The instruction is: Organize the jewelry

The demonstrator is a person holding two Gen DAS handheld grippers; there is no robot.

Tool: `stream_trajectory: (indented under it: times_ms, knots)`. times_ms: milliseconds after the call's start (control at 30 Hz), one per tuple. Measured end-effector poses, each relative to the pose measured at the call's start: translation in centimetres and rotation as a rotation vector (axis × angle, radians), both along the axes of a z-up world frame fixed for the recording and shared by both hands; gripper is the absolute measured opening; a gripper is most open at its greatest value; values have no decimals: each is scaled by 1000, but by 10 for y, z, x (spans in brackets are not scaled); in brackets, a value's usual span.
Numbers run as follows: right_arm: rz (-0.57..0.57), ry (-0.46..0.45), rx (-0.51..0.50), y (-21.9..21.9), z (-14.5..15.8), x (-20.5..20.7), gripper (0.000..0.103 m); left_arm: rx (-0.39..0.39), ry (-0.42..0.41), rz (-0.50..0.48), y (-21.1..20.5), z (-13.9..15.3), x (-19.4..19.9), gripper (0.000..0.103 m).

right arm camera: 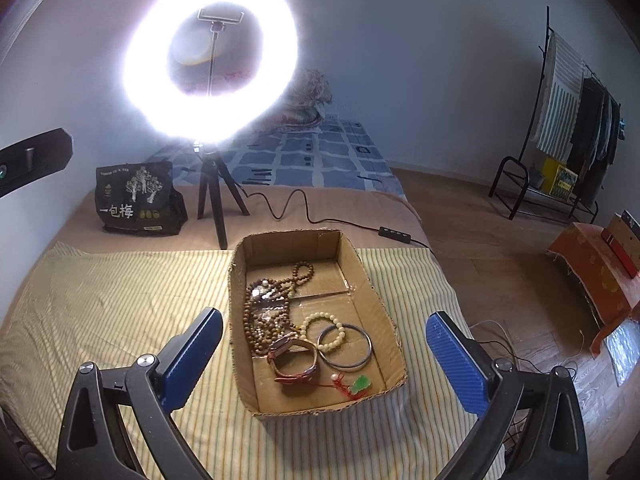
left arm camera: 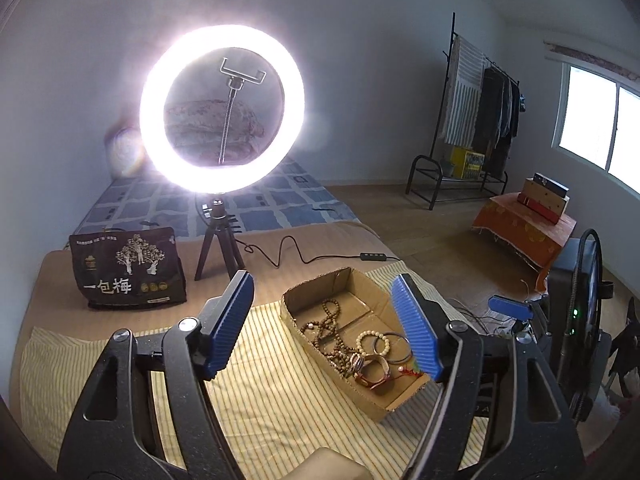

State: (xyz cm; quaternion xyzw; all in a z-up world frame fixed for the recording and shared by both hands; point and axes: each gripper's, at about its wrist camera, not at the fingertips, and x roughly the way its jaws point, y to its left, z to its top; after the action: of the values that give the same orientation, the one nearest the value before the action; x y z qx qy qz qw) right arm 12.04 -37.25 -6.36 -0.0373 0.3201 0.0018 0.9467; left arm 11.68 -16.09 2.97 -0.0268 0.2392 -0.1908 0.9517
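On my far left a dark snack bag (right arm camera: 138,200) stands on the bed beside the tripod of the lit ring light (right arm camera: 212,60). My left gripper (left arm camera: 324,320) hangs with its blue pads spread apart and nothing between them. The cardboard box (right arm camera: 394,340) sits on the striped cloth (right arm camera: 100,312), holding wooden bead strands (right arm camera: 264,312), a pale bead bracelet (right arm camera: 322,330), a metal bangle (right arm camera: 346,346), a watch (right arm camera: 294,358) and a green pendant (right arm camera: 360,384). My right gripper (right arm camera: 324,360) hovers above the box, wide apart, empty.
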Motion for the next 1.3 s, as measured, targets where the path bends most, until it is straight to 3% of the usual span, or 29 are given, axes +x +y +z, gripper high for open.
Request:
stream_trajectory:
  times_ms: [500,800,1300]
  knots:
    - [-80,-84,1,3,19,-34,103,67,9,-20,15,-8,-37,80]
    - [-83,-114,17,3,25,-36,103,135,-32,-20,11,-9,-49,101]
    - [-94,-132,31,4,24,-36,103,145,-21,11,15,-13,-47,102]
